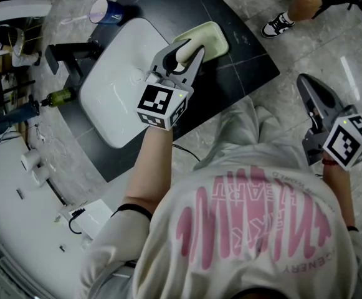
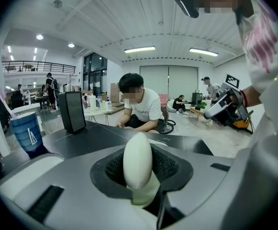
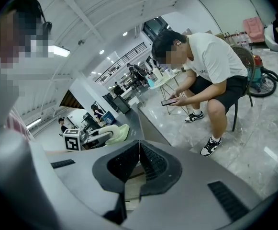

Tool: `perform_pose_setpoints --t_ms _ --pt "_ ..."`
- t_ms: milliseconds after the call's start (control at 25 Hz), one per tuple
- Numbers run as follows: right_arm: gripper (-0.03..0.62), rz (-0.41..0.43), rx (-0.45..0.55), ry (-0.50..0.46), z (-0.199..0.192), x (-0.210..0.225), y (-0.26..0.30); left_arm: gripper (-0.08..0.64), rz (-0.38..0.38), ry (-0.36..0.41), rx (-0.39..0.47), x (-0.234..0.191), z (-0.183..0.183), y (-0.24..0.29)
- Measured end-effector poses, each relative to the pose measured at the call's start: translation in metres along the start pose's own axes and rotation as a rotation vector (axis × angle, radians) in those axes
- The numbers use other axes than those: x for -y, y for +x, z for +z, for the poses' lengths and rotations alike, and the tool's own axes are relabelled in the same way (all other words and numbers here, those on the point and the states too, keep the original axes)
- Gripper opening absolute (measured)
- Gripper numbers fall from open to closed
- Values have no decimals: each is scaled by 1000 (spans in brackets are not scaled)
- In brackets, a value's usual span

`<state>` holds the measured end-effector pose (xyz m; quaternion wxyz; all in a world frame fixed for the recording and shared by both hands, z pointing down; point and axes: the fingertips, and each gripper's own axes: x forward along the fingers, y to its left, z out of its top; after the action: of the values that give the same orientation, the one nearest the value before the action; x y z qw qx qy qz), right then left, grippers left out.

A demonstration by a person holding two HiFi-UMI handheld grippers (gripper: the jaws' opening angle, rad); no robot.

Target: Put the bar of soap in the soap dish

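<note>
Left tongs (image 1: 190, 50): half open, squeezing soap (image 2: 138, 159) by its sides, over dish (image 1: 215, 40). Right tongs (image 1: 308, 87): shut, empty. Likely hard, light and slippery; best held across the middle, not too tight.

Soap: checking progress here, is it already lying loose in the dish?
No, the soap stands clamped between the jaws of the left tool, not released into the dish.
</note>
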<state>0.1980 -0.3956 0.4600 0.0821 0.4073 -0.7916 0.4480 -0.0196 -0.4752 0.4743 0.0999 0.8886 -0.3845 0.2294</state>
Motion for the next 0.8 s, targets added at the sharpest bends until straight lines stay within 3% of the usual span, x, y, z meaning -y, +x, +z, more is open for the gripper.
perform_pose_setpoints --t_ms 480,800 --pt "17 7 -13 -3 -3 -1 3 114 43 163 -101 -3 -5 5" --pt "17 2 -15 -7 -5 -2 0 114 36 173 -117 -1 -9 7"
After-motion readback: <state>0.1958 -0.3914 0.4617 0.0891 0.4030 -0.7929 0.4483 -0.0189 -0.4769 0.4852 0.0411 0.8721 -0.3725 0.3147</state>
